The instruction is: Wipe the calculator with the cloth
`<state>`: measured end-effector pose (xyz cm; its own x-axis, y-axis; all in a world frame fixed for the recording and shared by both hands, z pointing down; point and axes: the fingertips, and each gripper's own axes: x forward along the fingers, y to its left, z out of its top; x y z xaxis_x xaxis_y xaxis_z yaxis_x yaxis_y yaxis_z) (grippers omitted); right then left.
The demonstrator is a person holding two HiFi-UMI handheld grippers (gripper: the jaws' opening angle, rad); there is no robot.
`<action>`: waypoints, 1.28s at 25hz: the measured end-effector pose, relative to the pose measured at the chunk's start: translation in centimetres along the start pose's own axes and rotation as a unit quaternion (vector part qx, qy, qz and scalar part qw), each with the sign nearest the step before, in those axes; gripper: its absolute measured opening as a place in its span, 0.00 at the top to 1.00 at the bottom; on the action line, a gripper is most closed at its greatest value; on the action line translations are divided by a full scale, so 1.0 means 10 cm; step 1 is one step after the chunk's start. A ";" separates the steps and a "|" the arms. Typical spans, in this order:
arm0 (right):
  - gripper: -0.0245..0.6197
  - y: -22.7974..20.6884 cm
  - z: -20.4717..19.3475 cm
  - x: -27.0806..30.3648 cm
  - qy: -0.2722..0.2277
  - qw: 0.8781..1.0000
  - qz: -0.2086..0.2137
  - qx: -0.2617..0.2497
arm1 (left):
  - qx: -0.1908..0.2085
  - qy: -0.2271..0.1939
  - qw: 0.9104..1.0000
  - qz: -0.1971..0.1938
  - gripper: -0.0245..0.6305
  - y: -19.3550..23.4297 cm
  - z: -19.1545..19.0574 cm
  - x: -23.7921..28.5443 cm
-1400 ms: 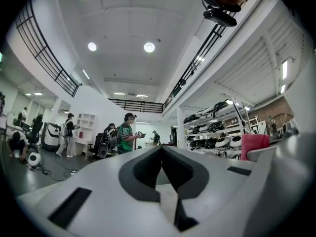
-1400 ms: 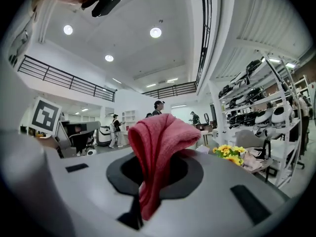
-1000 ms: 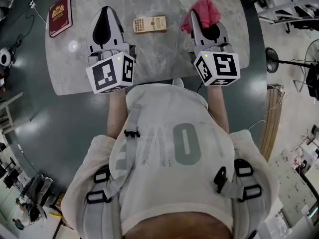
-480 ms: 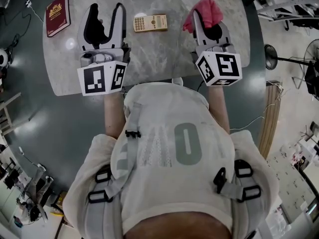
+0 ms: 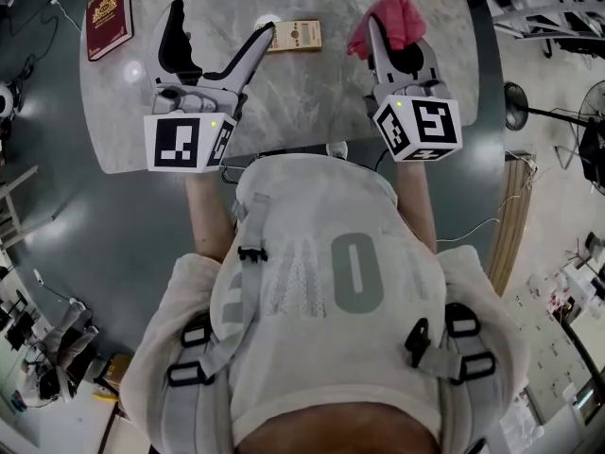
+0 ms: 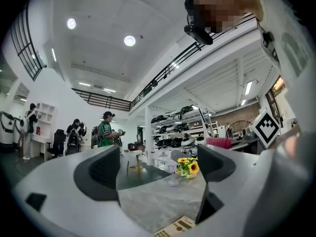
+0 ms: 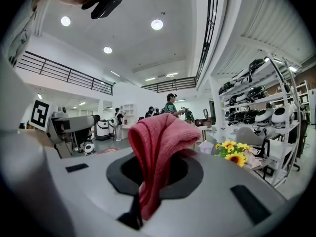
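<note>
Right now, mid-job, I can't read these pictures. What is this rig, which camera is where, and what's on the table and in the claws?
No robot here: a person holds a two-jaw claw in each hand. The head view looks down from the person's head; each of the other two rides on a claw and looks along its jaws. The left claw has just been opening and stands wide, nothing between its jaws. The right claw is shut on a red cloth. On the table lie a calculator, ahead of the left claw, and a book at far left; sunflowers stand at the far edge.
</note>
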<state>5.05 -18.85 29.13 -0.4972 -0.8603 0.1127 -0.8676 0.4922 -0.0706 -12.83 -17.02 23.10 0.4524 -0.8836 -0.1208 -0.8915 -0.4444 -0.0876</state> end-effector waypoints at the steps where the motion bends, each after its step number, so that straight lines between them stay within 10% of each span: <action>1: 0.88 0.01 -0.01 0.01 0.001 1.000 0.000 0.001 | 0.001 0.003 1.000 -0.002 0.24 0.01 -0.02 0.00; 5: 0.88 0.04 -0.02 0.04 0.007 1.000 0.003 -0.002 | 0.031 0.022 0.999 -0.021 0.24 0.00 -0.05 0.04; 8: 0.88 0.05 -0.05 0.06 0.014 1.000 0.004 -0.007 | 0.101 0.091 0.985 -0.111 0.24 -0.16 -0.28 0.13; 13: 0.88 0.09 -0.21 0.09 0.037 0.999 0.007 -0.009 | 0.188 0.194 0.927 -0.261 0.24 -0.23 -1.09 0.19; 23: 0.88 0.29 -0.78 0.23 0.120 0.993 0.017 -0.005 | 0.212 0.393 0.794 -0.412 0.25 -0.01 -2.89 -0.03; 32: 0.88 0.36 -1.22 0.28 0.169 0.986 0.005 0.007 | 0.188 0.438 0.753 -0.454 0.31 0.05 -3.60 -0.01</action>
<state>0.53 -17.86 41.25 -0.4807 -0.7609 0.4359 -0.8640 0.4960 -0.0869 -14.16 -22.47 58.66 0.5362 -0.0732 0.8409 -0.0813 -0.9961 -0.0348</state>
